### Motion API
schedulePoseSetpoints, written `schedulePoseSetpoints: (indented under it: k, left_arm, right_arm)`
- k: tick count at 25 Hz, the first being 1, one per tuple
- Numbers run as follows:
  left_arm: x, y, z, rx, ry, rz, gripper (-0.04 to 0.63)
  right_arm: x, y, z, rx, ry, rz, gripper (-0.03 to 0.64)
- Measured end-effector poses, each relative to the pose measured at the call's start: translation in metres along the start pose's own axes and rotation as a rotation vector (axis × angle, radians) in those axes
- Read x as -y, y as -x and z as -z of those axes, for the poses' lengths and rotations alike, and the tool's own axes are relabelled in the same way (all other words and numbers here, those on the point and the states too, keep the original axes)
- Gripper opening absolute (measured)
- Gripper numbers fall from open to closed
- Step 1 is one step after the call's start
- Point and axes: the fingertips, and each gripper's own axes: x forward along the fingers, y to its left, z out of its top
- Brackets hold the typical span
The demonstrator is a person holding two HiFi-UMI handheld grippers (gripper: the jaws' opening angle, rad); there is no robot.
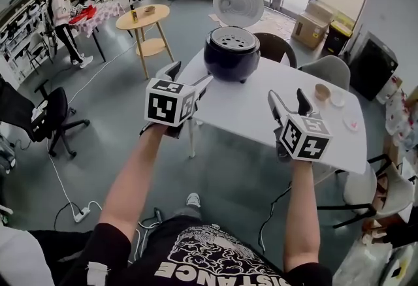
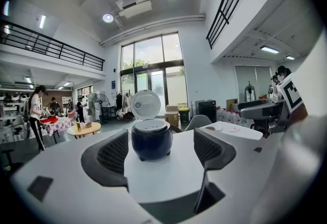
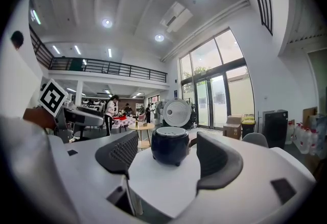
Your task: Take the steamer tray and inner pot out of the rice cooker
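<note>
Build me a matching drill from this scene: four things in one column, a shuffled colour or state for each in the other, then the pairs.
Things:
1. rice cooker
2. lid
3. round side table
4. left claw

Colour or state:
A. wide open, holding nothing
B. dark blue
C. light wood
D. white, raised upright

Pairs: 1-B, 2-D, 3-C, 4-A

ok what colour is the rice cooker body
The rice cooker is dark navy blue, best seen in the head view.
</note>
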Motion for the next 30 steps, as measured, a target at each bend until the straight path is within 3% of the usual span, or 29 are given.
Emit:
schedulePoseSetpoints:
  k: [11,26,30]
  left_arm:
    - [-0.036,-0.087,0.000,0.017,-0.004,0.018,0.390]
    - [-0.146,-0.307,-0.039,-0.023,0.026,0.077,0.390]
    - [-0.184,-0.352,-0.038,-0.039,0.034,0.100,0.390]
  right_arm:
    - [0.028,-0.088,0.009,-0.026,0.027,-0.005,0.359]
    - [0.086,-0.323,-0.023,-0.104,0.045,-0.008,0.359]
    - [0.082,-0.382,-0.023,-0.135,0.058,-0.010,0.359]
